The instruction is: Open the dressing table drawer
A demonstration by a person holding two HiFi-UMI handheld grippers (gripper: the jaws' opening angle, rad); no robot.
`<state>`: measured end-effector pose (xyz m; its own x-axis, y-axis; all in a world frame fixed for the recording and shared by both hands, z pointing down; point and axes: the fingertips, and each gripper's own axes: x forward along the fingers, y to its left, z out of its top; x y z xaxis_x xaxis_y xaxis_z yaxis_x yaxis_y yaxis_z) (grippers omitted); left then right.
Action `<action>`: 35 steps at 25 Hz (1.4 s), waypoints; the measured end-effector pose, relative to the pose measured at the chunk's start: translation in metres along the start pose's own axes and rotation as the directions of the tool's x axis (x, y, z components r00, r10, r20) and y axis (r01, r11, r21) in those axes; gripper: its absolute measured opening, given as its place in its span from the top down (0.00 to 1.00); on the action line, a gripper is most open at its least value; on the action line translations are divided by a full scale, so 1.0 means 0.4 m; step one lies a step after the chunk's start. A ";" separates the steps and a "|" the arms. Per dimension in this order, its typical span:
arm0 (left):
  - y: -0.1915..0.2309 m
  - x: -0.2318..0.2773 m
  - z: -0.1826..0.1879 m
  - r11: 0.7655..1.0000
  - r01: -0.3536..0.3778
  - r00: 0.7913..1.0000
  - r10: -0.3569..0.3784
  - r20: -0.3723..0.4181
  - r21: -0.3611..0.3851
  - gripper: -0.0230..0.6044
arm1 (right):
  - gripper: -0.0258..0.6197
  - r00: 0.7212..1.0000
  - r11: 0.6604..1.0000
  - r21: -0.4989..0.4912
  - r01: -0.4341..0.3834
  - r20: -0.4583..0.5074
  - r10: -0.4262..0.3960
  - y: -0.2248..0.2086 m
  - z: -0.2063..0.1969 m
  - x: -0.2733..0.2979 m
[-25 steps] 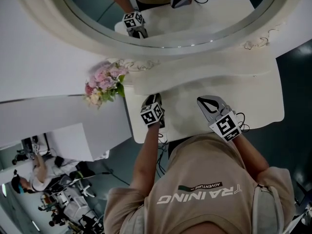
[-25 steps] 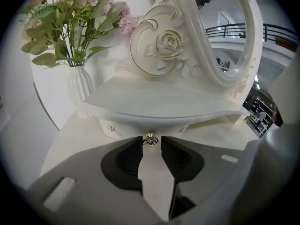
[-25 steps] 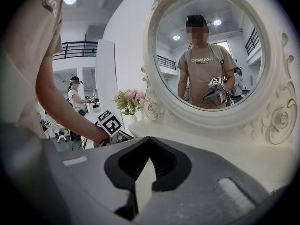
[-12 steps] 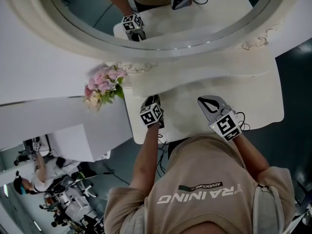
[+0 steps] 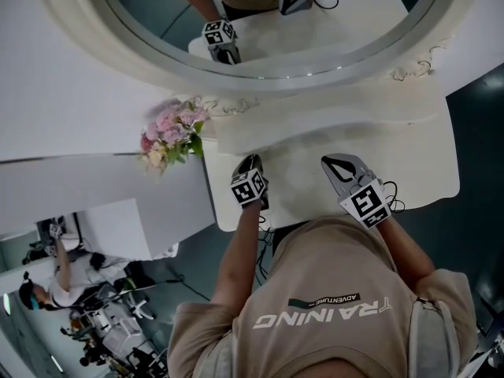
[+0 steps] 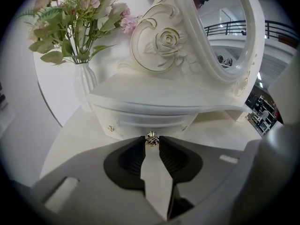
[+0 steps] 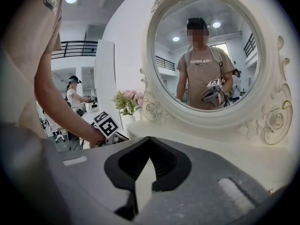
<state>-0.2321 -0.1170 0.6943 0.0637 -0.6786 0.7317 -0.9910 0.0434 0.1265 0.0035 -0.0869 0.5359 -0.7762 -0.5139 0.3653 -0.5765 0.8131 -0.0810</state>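
Now, left gripper (image 6: 152, 139), jaws just closing on half-hidden knob (image 6: 151, 135)

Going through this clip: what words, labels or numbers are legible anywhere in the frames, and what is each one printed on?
"TRAINING": large white print on the person's shirt, upside down in the head view.
"ADVENTURES": small dark label just above it on the same shirt.
The shirt print reflected in the mirror is too small to read.
The marker cubes carry square patterns only, no words.

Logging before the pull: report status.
Left gripper just closed on knob. Right gripper shut, empty. Drawer shut. Nothing blocking it.
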 end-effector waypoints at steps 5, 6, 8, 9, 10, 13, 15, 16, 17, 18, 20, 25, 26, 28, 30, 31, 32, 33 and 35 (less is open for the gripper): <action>-0.004 -0.015 -0.018 1.000 0.012 1.000 -0.012 0.002 -0.002 0.78 | 0.96 1.000 1.000 -0.011 0.006 -0.002 -0.006 0.015 0.000 -0.004; -0.005 -0.019 -0.022 1.000 0.010 1.000 -0.010 0.002 -0.001 0.78 | 0.96 1.000 1.000 -0.011 0.007 -0.002 -0.007 0.018 -0.001 -0.005; -0.007 -0.026 -0.031 1.000 0.009 1.000 -0.009 -0.001 0.002 0.78 | 0.96 1.000 1.000 -0.011 0.008 0.000 -0.008 0.026 -0.004 -0.006; -0.009 -0.028 -0.035 1.000 0.010 1.000 -0.010 -0.003 0.005 0.78 | 0.96 1.000 1.000 -0.013 0.010 0.001 -0.010 0.028 -0.005 -0.006; -0.011 -0.030 -0.039 1.000 0.010 1.000 -0.010 -0.005 0.008 0.78 | 0.96 1.000 1.000 -0.015 0.011 0.002 -0.011 0.031 -0.007 -0.006; -0.013 -0.036 -0.054 1.000 0.008 1.000 -0.008 -0.011 0.013 0.78 | 0.96 1.000 1.000 -0.023 0.015 0.001 -0.015 0.041 -0.011 -0.007; -0.013 -0.040 -0.064 1.000 0.011 1.000 -0.011 -0.013 0.012 0.78 | 0.96 1.000 1.000 -0.026 0.018 0.001 -0.018 0.046 -0.014 -0.009; -0.014 -0.041 -0.068 1.000 0.013 1.000 -0.013 -0.012 0.012 0.78 | 0.96 1.000 0.999 -0.026 0.020 0.002 -0.020 0.048 -0.015 -0.011; -0.014 -0.043 -0.070 1.000 0.015 1.000 -0.014 -0.011 0.013 0.78 | 0.96 1.000 0.999 -0.026 0.023 0.003 -0.023 0.049 -0.016 -0.013; -0.015 -0.046 -0.071 1.000 0.014 1.000 -0.014 -0.011 0.014 0.78 | 0.96 1.000 0.999 -0.025 0.025 0.002 -0.025 0.049 -0.017 -0.016; -0.016 -0.051 -0.075 1.000 0.013 1.000 -0.013 -0.013 0.015 0.78 | 0.96 1.000 0.999 -0.024 0.027 -0.002 -0.027 0.051 -0.021 -0.020; -0.017 -0.064 -0.090 1.000 0.014 1.000 -0.013 -0.020 0.015 0.78 | 0.96 1.000 0.999 -0.027 0.024 -0.005 -0.025 0.058 -0.024 -0.022; -0.018 -0.067 -0.093 1.000 0.017 1.000 -0.017 -0.020 0.015 0.78 | 0.96 1.000 0.999 -0.028 0.024 -0.004 -0.024 0.061 -0.023 -0.022; -0.019 -0.072 -0.101 1.000 0.019 1.000 -0.019 -0.022 0.013 0.78 | 0.96 1.000 0.999 -0.029 0.022 -0.005 -0.022 0.065 -0.023 -0.020; -0.020 -0.076 -0.107 1.000 0.021 0.999 -0.021 -0.025 0.013 0.78 | 0.96 1.000 0.999 -0.029 0.019 -0.004 -0.019 0.068 -0.021 -0.017; -0.020 -0.078 -0.109 1.000 0.022 0.999 -0.022 -0.025 0.012 0.78 | 0.96 1.000 0.999 -0.029 0.019 -0.002 -0.019 0.069 -0.020 -0.016; -0.020 -0.080 -0.110 1.000 0.021 1.000 -0.021 -0.024 0.013 0.78 | 0.96 1.000 0.999 -0.029 0.019 -0.001 -0.019 0.071 -0.019 -0.015; -0.019 -0.082 -0.112 1.000 0.020 1.000 -0.019 -0.022 0.015 0.78 | 0.96 1.000 0.999 -0.029 0.020 -0.001 -0.020 0.072 -0.019 -0.013; -0.020 -0.082 -0.113 1.000 0.022 1.000 -0.022 -0.019 0.014 0.78 | 0.96 1.000 0.999 -0.028 0.023 -0.002 -0.023 0.071 -0.022 -0.011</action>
<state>-0.2209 -0.0621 0.6995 0.0874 -0.6650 0.7417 -0.9910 0.0180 0.1330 -0.0073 -0.0592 0.5400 -0.7622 -0.5319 0.3689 -0.5866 0.8085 -0.0463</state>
